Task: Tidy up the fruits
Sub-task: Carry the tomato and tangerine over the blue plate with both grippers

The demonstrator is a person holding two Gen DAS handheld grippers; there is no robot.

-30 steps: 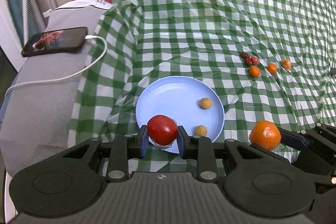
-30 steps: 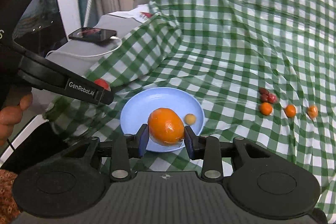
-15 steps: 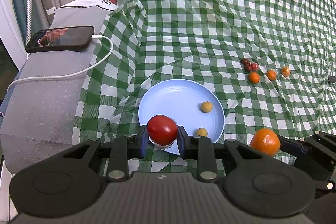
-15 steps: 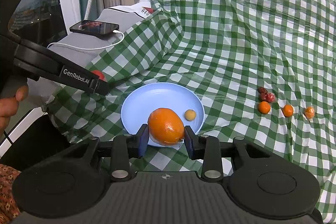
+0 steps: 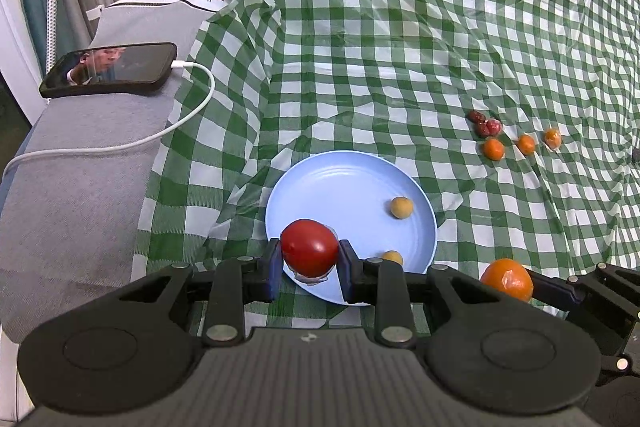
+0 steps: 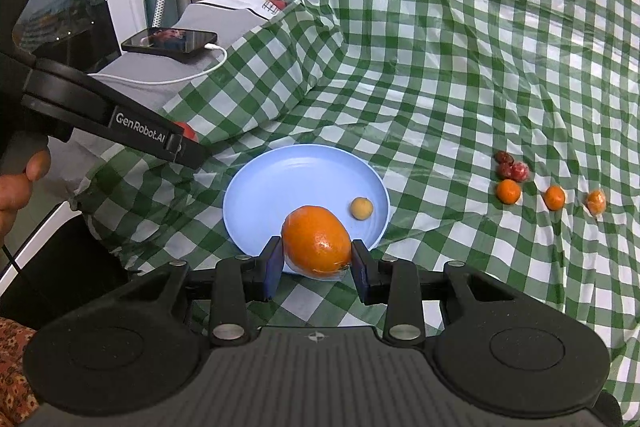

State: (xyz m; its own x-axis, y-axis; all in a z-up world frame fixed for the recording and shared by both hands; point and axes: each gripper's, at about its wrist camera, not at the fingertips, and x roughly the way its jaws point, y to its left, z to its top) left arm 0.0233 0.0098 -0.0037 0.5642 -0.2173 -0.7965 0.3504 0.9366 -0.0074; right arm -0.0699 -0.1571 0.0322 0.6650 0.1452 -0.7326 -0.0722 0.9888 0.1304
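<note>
Left claw (image 5: pixel 309 269) grips a red tomato (image 5: pixel 309 247) over the near rim of the blue plate (image 5: pixel 340 187); right claw (image 6: pixel 316 273) grips an orange (image 6: pixel 316 241) above the same plate, which holds two small yellow fruits (image 5: pixel 401 207). Small oranges (image 6: pixel 508 191) lie apart on the checked cloth (image 6: pixel 440 67).

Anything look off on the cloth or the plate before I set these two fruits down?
Nothing spilled or damaged. The checked cloth is rumpled, with a raised fold beside the blue plate. A phone charging on the grey cushion is unrelated to the fruit. The left gripper holds the tomato and the right gripper the orange.
</note>
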